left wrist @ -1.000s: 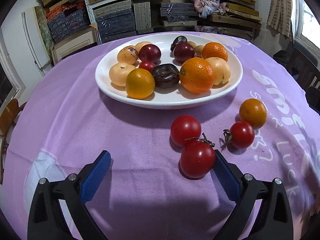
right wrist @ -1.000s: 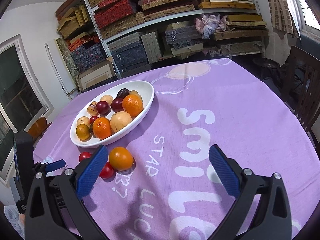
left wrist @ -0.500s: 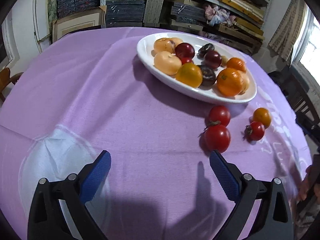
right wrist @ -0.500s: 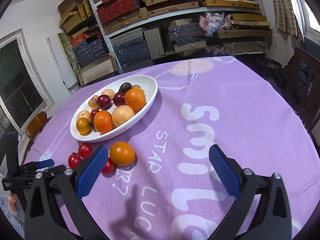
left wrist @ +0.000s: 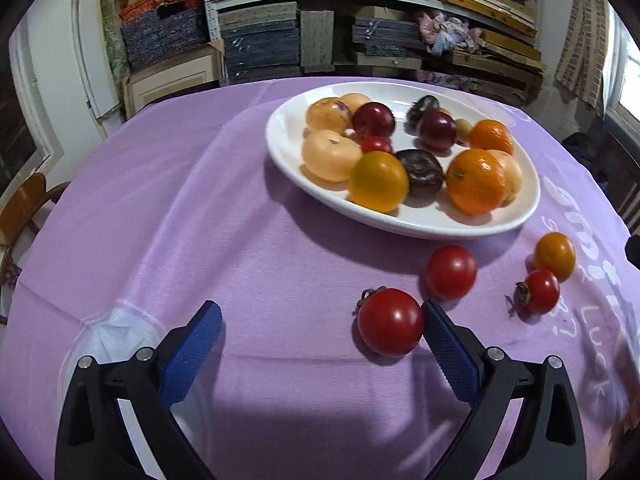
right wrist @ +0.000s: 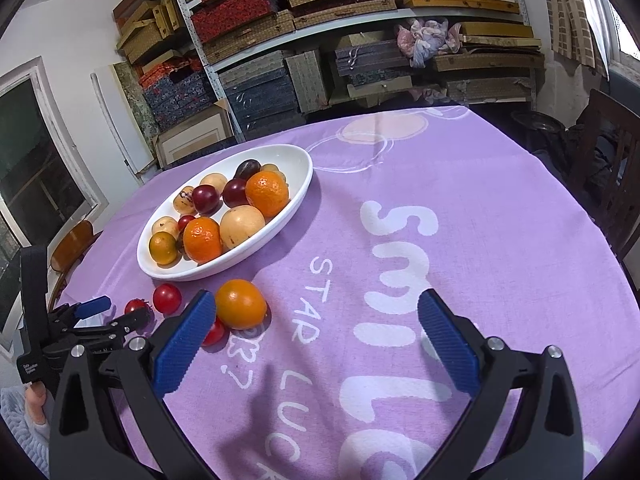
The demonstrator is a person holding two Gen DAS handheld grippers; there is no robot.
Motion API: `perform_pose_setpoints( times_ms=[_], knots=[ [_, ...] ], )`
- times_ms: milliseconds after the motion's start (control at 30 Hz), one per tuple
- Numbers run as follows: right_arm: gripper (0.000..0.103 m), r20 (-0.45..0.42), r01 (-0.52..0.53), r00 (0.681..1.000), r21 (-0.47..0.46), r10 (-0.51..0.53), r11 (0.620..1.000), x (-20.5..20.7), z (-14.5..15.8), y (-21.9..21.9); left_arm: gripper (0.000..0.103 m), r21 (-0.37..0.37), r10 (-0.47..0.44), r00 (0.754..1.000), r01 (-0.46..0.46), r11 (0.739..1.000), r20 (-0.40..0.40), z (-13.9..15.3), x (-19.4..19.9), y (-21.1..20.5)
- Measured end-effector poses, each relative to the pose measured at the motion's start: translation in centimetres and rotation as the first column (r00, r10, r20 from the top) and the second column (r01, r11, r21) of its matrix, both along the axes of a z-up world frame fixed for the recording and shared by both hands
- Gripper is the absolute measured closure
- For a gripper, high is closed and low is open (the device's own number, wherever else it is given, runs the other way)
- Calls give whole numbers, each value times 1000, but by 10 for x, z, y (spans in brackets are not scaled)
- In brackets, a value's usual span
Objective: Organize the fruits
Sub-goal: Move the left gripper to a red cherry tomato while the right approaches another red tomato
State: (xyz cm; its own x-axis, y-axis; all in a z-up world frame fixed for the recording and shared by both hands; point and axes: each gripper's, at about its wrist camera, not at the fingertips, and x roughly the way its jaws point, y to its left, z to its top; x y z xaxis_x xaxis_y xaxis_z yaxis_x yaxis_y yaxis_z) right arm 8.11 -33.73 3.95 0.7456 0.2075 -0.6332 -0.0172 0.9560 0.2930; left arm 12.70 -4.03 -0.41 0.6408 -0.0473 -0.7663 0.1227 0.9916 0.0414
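Note:
A white oval plate holds several oranges, plums and pale fruits. In front of it on the purple cloth lie three red tomatoes and one orange fruit. My left gripper is open just above the cloth; the nearest stemmed tomato lies just inside its right finger. A second tomato and a small third one lie beyond. My right gripper is open and empty over the cloth, with the orange fruit next to its left finger. The left gripper also shows in the right wrist view.
The round table carries a purple cloth with white lettering. Shelves stacked with boxes fill the back wall. A wooden chair stands at the left and a dark chair at the right.
My left gripper has swung back toward the fruit and come closer; the stemmed tomato now sits just inside its right finger. The right gripper has hardly moved.

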Motion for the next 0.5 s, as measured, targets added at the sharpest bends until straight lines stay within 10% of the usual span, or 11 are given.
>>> perform_pose_setpoints(
  times_ms=[500],
  knots=[
    [4, 38, -82, 996, -73, 85, 994, -8, 6, 23, 3, -70, -66, 997, 64, 996, -29, 2, -8, 23]
  ],
)
